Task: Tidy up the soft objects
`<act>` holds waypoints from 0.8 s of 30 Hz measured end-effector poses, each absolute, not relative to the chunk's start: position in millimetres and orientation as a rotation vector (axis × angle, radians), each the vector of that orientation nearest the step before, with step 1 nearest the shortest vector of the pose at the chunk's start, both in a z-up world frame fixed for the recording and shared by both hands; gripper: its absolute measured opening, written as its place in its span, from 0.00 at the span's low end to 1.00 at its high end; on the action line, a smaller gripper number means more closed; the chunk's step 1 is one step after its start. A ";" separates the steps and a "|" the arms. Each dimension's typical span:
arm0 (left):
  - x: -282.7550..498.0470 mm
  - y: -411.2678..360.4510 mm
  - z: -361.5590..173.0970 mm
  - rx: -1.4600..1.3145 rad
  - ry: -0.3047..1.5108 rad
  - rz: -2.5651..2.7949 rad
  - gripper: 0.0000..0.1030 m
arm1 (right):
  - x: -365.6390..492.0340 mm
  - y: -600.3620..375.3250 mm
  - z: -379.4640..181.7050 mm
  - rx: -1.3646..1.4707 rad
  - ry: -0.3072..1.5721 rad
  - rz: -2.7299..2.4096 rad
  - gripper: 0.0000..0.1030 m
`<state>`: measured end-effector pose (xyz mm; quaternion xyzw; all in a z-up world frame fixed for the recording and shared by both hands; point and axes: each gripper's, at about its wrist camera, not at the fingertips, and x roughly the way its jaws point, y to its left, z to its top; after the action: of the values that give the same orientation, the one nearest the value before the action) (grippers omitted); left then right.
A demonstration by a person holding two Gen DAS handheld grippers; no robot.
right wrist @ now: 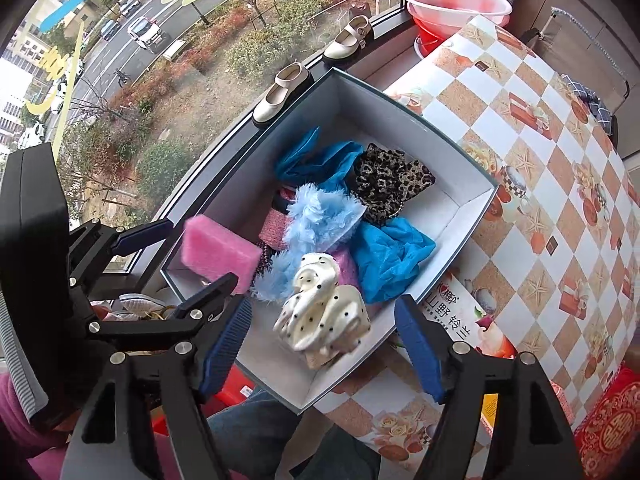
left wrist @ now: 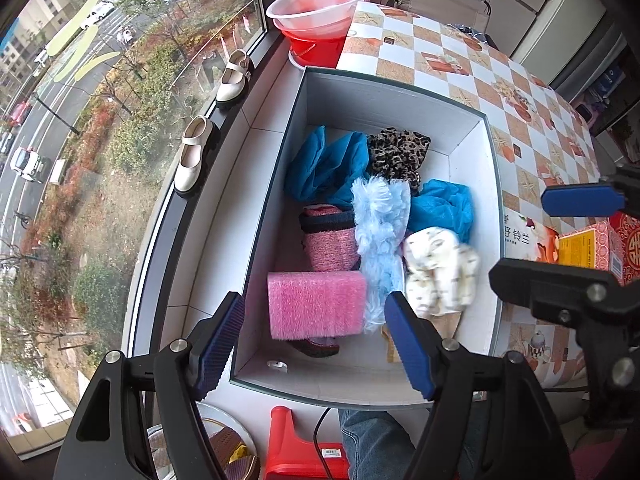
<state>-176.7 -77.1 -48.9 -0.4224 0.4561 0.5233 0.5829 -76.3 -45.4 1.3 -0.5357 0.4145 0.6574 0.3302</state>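
Observation:
A grey-and-white box (left wrist: 472, 152) (right wrist: 460, 216) holds soft items: a pink sponge (left wrist: 316, 305) (right wrist: 218, 252), a light blue fluffy piece (left wrist: 380, 232) (right wrist: 320, 216), a cream dotted cloth (left wrist: 440, 272) (right wrist: 324, 320), blue cloths (left wrist: 328, 164) (right wrist: 390, 260), a leopard-print cloth (left wrist: 400, 152) (right wrist: 388, 180) and a pink knit item (left wrist: 330, 240). My left gripper (left wrist: 320, 344) is open above the box's near end, over the sponge. My right gripper (right wrist: 324, 344) is open above the dotted cloth. Both are empty.
The box sits at the edge of a table with a checkered cloth (left wrist: 460, 64) (right wrist: 560, 200). Two cream shoes (left wrist: 194, 156) (right wrist: 284, 92) stand on the window sill. A pink basin on a red bucket (left wrist: 320, 12) is at the far end. A red box (right wrist: 608, 420) lies right.

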 end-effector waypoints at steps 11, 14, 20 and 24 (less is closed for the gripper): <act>-177.7 -73.5 -53.8 -1.042 1.081 1.222 0.74 | -63.1 -40.1 2.0 -1.390 1.098 1.650 1.00; -177.3 -72.4 -53.1 -1.048 1.079 1.225 0.74 | -60.8 -39.9 3.9 -1.382 1.094 1.643 1.00; -174.6 -71.0 -52.9 -1.046 1.087 1.223 0.74 | -58.7 -41.0 1.6 -1.389 1.100 1.632 1.00; -174.0 -71.9 -55.3 -1.051 1.096 1.216 0.74 | -58.7 -41.4 0.5 -1.390 1.104 1.630 1.00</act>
<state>-174.0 -71.9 -55.3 -0.4466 0.4657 0.5164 0.5631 -58.7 -41.4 0.6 -0.5387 0.4278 0.6317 0.3575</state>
